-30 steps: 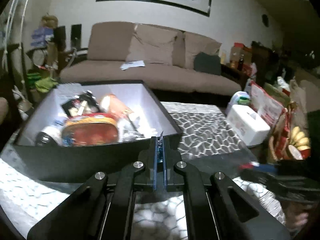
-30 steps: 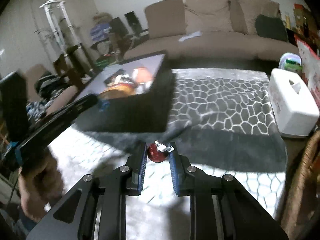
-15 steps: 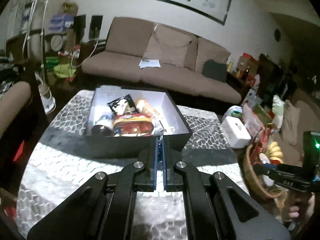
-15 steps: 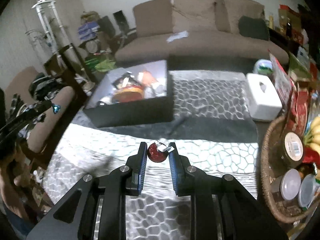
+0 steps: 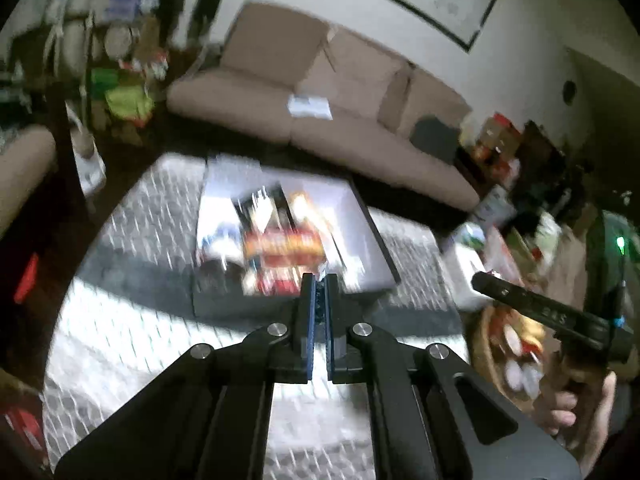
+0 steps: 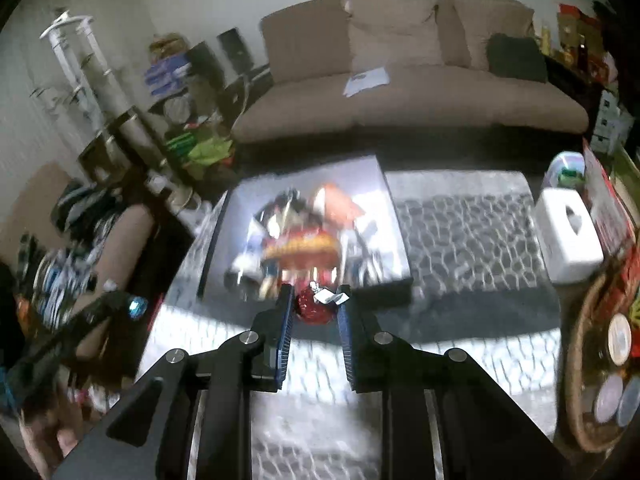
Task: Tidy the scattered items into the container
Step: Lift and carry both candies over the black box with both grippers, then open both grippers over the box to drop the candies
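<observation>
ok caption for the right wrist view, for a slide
Right gripper carries a red foil-wrapped candy above the table, toward the filled black box.

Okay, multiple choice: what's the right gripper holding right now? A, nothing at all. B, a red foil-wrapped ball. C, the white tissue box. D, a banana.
B: in the right wrist view the right gripper is closed on a red foil-wrapped ball with a silvery tag, just short of the black box.
</observation>
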A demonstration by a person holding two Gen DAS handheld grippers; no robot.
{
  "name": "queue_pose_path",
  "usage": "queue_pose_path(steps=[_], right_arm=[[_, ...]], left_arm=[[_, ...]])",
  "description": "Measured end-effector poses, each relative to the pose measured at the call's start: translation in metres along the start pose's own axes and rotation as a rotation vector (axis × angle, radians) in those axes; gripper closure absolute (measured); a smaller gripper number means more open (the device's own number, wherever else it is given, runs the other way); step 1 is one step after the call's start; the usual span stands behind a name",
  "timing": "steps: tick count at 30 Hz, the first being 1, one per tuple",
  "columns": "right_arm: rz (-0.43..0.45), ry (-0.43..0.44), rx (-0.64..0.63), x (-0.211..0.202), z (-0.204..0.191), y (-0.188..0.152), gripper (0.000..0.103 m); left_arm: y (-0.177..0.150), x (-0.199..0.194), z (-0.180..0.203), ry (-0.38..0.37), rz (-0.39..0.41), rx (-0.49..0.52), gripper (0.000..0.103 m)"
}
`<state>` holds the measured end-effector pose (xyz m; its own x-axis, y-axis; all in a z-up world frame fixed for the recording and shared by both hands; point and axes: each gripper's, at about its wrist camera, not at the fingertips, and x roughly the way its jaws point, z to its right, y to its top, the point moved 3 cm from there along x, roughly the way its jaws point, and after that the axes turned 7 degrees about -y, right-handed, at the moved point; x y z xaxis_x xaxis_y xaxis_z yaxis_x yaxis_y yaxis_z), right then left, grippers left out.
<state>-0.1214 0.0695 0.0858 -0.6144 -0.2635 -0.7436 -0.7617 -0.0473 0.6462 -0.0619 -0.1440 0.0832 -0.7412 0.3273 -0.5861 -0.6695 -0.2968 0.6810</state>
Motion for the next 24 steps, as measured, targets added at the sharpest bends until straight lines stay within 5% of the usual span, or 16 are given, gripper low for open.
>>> queue_pose_path(steps=[6,16,24], right_arm=[[0.097,-0.013,-0.001,0.048,-0.015,0.042,0.082],[-0.026,-0.111,-0.098,0.170,-0.013,0.033,0.082],[-0.033,-0.109,-0.153,0.185,-0.015,0.035,0.082]], left_arm=[[0.047,0.030,0.008,0.092,0.094,0.133,0.099],[0.032,0.167,-0.049,0.210,-0.072,0.116,0.099],[0.032,0.171,-0.064,0.249,-0.072,0.098,0.099]])
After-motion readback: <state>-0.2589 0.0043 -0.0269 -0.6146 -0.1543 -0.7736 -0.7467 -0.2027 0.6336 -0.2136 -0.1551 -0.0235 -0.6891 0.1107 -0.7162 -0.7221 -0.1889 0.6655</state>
